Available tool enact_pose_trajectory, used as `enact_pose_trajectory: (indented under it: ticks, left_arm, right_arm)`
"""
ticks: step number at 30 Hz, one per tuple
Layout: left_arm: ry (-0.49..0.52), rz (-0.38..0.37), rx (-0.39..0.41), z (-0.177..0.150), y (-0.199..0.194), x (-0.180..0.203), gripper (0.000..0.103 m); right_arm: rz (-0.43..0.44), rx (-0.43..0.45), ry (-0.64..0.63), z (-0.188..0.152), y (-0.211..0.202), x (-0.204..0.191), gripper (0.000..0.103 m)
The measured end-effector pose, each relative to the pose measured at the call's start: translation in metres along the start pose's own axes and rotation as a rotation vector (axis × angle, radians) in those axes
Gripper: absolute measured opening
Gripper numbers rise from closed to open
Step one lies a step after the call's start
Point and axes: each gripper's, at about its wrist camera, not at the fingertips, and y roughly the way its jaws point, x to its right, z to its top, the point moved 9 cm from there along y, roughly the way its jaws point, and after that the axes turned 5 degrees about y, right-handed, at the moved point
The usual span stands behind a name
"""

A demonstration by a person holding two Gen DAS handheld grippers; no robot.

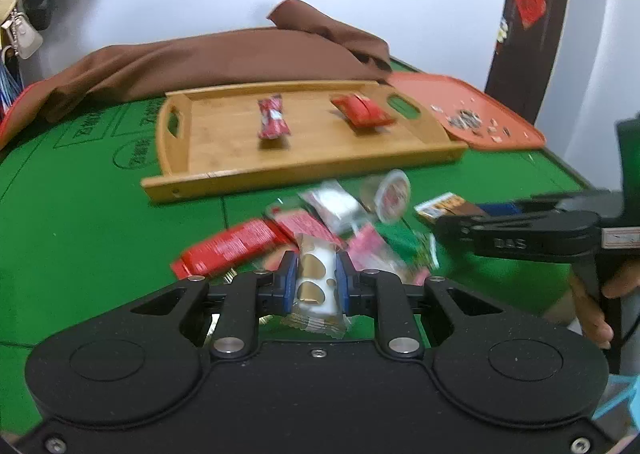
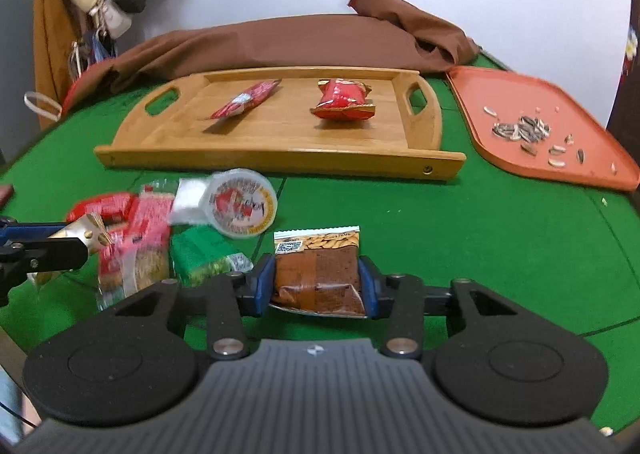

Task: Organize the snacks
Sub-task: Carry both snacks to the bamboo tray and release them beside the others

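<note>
Because the left gripper (image 1: 317,278) pinches its white and gold snack packet (image 1: 316,286) only across a narrow middle, with the crinkled tail hanging loose below the pads, the packet could twist or slide out on the way to the wooden tray (image 2: 280,155). The right gripper (image 2: 318,286) is clamped on a brown cake pack (image 2: 318,274) that fills the gap between its pads; squeezing harder would likely crush it. Just beside both lies the unsorted heap on the green worktop (image 2: 460,234): a round lidded cup (image 2: 242,203), a green wrapper (image 2: 200,254) and red wrappers (image 2: 148,213), any of which a low sweep could scatter. Farther off, the tray already carries a long red stick pack (image 2: 246,99) and a red pouch (image 2: 344,99), leaving bare wood between and in front. An orange tray (image 2: 560,169) with seed husks sits to the right, touching nothing.
</note>
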Motion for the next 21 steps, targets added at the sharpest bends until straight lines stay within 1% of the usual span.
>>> enact_pose_trajectory:
  ticks: [3,7,10,14,18,21]
  left_arm:
    - [-0.03,0.007,0.017,0.015,0.003,-0.014,0.019]
    - [-0.071,0.024,0.039,0.039,0.011,-0.033,0.019]
    - [-0.095,0.035,0.053,0.057,0.019,-0.045,0.019]
    - [-0.135,0.045,0.054,0.081,0.038,-0.063,0.019]
    - [-0.161,0.09,0.039,0.102,0.063,-0.083,0.019]
    - [-0.174,0.111,0.021,0.112,0.082,-0.095,0.019]
  right_arm:
    - [0.014,0.011,0.031,0.012,-0.003,0.004,0.047]
    - [0.003,0.057,0.03,0.035,-0.009,0.008,0.047]
    - [-0.002,0.073,0.047,0.053,-0.007,0.012,0.047]
    - [-0.026,0.082,0.059,0.079,0.005,0.02,0.047]
    - [-0.059,0.078,0.071,0.106,0.021,0.03,0.047]
    - [-0.09,0.075,0.067,0.123,0.036,0.037,0.047]
